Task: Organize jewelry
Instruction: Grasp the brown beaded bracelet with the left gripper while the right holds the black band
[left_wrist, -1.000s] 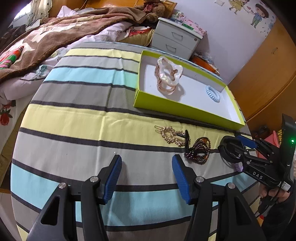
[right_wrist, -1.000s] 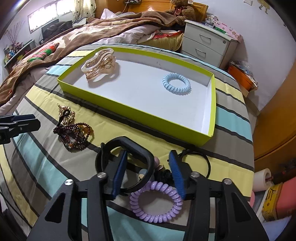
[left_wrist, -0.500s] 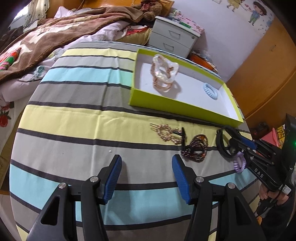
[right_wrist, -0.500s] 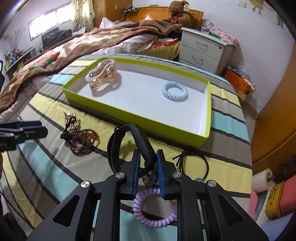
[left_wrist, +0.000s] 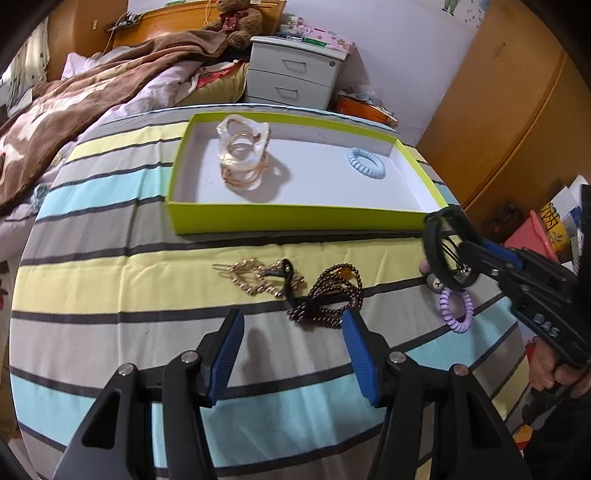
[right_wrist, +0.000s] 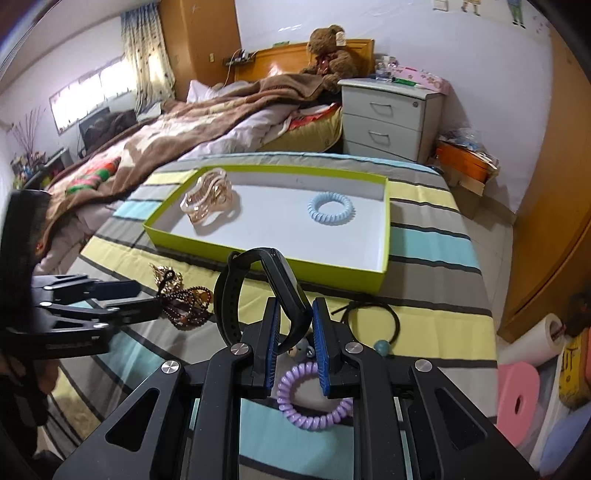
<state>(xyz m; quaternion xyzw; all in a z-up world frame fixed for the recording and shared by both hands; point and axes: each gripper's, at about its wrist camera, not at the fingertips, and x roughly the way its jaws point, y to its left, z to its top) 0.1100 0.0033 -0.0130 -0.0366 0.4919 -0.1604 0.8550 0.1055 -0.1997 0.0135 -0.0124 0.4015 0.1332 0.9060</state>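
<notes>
Pinching a black wristband (right_wrist: 258, 291), right claw (right_wrist: 293, 334); left claw (left_wrist: 291, 354) closing, empty.

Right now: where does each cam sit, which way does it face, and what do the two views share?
Left wrist: on the left gripper, looking down along its closing, empty fingers across the striped bedspread to the green tray; right gripper and hand show at right.
Right wrist: on the right gripper, shut on the black wristband, facing the tray and nightstand; left gripper at left.
Shared: tray, blue coil tie, purple coil tie, bead bracelet.
</notes>
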